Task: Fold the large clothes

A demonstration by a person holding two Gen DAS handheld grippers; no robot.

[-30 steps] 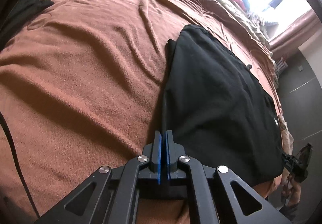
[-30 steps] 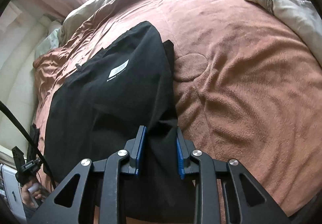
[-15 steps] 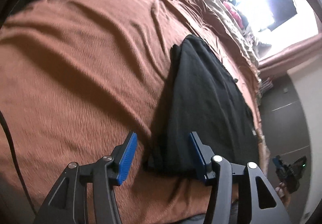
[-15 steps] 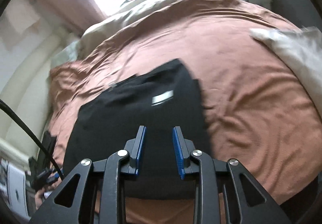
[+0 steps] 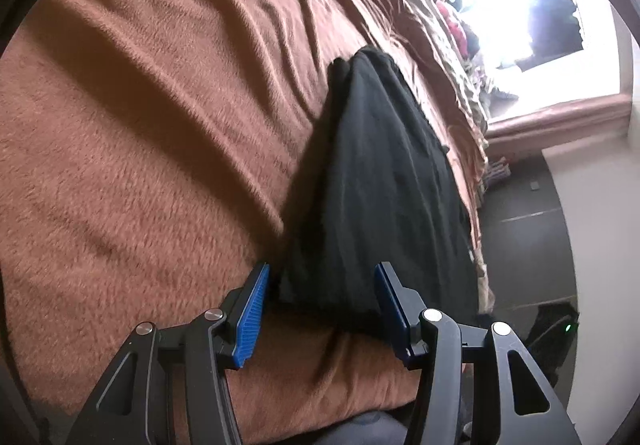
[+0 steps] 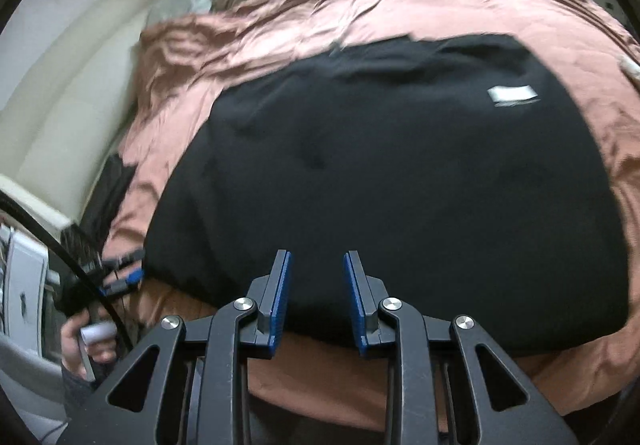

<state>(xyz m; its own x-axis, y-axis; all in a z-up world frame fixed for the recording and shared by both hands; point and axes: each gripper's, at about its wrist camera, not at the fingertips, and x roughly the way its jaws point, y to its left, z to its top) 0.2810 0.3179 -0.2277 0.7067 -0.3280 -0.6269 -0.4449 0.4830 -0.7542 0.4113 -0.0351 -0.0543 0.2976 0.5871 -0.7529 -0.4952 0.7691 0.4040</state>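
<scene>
On the brown blanket (image 5: 160,149) lies the black garment (image 6: 400,173); both grippers' jaws gape empty.

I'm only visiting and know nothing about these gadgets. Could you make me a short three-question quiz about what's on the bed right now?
1. True or false: the left gripper is clamped on the black garment.
2. Which colour is the blanket under the garment? A) brown B) green C) blue
3. Fill in: the small label on the garment is ____.

Key: 1 false, its jaws stand apart with nothing between them, as do those of the right gripper. 2 A. 3 white.
</scene>
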